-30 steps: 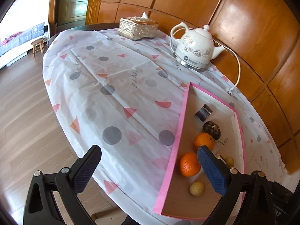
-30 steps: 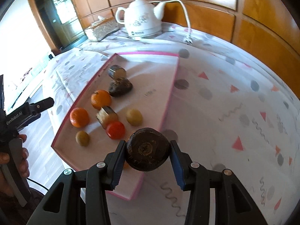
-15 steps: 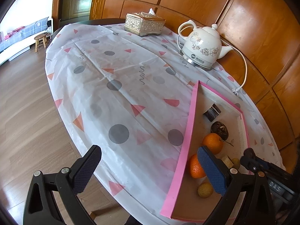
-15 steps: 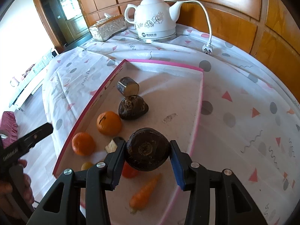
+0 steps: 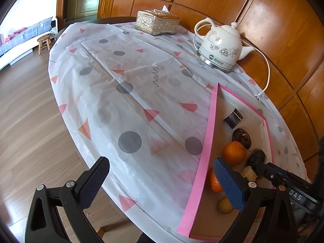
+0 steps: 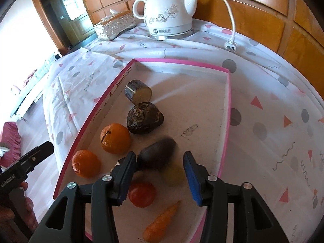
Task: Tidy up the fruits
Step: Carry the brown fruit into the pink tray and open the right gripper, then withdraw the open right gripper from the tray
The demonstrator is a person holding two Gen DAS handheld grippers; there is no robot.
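Observation:
A pink-rimmed cardboard tray (image 6: 226, 109) (image 5: 208, 133) holds two oranges (image 6: 115, 135) (image 6: 86, 163), a dark round fruit (image 6: 144, 118), a cut dark-skinned piece (image 6: 138, 91), a red tomato (image 6: 141, 194), a carrot (image 6: 160, 222) and a yellowish fruit (image 6: 174, 174). My right gripper (image 6: 160, 160) is open over the tray; a dark round fruit (image 6: 157, 155), blurred, sits loose between its fingers. My left gripper (image 5: 158, 174) is open and empty at the table's near edge, beside the tray's left rim. The right gripper also shows in the left wrist view (image 5: 261, 165).
A white electric kettle (image 6: 169, 21) (image 5: 220, 45) with its cord and plug (image 6: 230, 45) stands at the back. A gold tissue box (image 6: 115, 26) (image 5: 157, 22) sits behind it. Wood wall panels border the table. A stool (image 5: 44, 41) stands on the floor.
My right gripper has opened and let go of the dark round fruit, which drops blurred into the tray. It moved further over the tray. The left gripper drifted slightly left.

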